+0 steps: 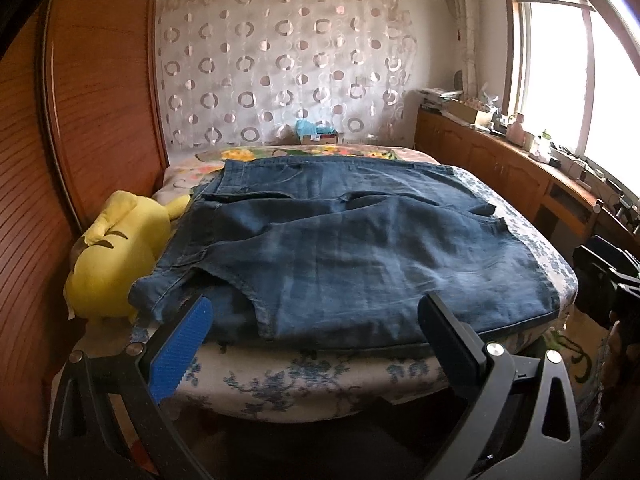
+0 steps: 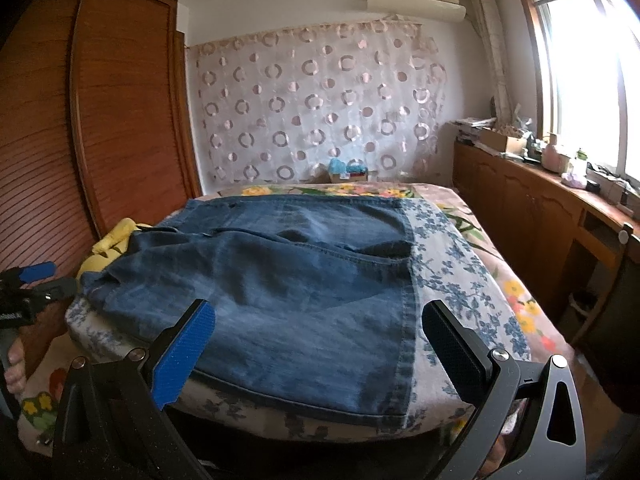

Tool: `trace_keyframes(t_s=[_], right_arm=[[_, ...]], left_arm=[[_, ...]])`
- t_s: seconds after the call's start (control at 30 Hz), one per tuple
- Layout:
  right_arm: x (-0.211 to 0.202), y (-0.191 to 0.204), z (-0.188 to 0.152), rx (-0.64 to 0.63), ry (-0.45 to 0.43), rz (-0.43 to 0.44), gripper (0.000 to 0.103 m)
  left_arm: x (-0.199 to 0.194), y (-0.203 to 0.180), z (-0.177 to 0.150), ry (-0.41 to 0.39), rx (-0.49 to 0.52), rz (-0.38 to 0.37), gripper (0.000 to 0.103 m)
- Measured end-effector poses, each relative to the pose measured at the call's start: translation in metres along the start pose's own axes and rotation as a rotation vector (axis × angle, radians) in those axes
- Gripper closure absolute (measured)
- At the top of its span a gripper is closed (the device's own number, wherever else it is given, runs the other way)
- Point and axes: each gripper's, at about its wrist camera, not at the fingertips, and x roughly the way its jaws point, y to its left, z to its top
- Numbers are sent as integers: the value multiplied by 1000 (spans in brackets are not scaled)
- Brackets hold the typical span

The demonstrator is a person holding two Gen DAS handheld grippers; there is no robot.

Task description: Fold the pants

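- The left gripper (image 1: 316, 312) is held low at the near edge of the bed (image 1: 304, 376), its jaws spread wide with nothing between them; the blue-padded finger (image 1: 182, 348) is seen just in front of the loose denim flap at the near left corner.
- The right gripper (image 2: 318, 320) is likewise held spread and empty, levelled at the near hem, with its black finger (image 2: 452, 352) over the floral sheet just beside the denim's right edge.
- Both tools are pointed forward along the bed and kept apart from the cloth, which is judged to be a stance taken either for a next grasp or after a fold has been laid down; which of the two cannot be told.
- A few fingers of the person's hand (image 2: 14, 364) can be made out at the left border of the right wrist view, below the other tool.
- The pants (image 1: 340, 248) are spread on the near half of the bed, already doubled over into a broad, roughly square stack, with upper layers laid across lower ones and a pocket seam showing.
- The stack is judged to have been kept near the edge so that it stays within reach.
- A yellow plush toy (image 1: 116, 256) is lying just beside the pants' left side.
- Farther off, a patterned curtain (image 1: 280, 64) is hung behind the bed.
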Motion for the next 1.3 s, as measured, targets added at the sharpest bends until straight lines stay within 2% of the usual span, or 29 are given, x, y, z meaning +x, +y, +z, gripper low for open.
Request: trace_keyframes(t_s=[0.27, 0.37, 0.5, 0.73, 0.9, 0.97, 1.07, 1.13, 1.3], right_arm=[[5, -10, -2, 11, 32, -23, 0], [7, -13, -3, 9, 48, -21, 0], [7, -17, -4, 11, 73, -25, 0], [7, -22, -2, 8, 111, -25, 0], [9, -27, -4, 3, 139, -15, 0], [10, -30, -4, 6, 151, -15, 0], [11, -35, -3, 16, 171, -10, 0], [9, -36, -2, 17, 177, -6, 0], [2, -39, -1, 16, 188, 0, 0]], left_arm=[[12, 34, -7, 15, -5, 57, 0], [18, 51, -9, 24, -37, 93, 0], [29, 77, -12, 47, -76, 92, 0], [53, 110, -16, 72, -44, 180, 1], [66, 139, -15, 86, -89, 197, 9], [74, 148, -16, 104, -110, 218, 19], [85, 157, -18, 124, -135, 226, 28], [93, 161, -20, 136, -145, 235, 31], [108, 168, -25, 174, -169, 242, 32]])
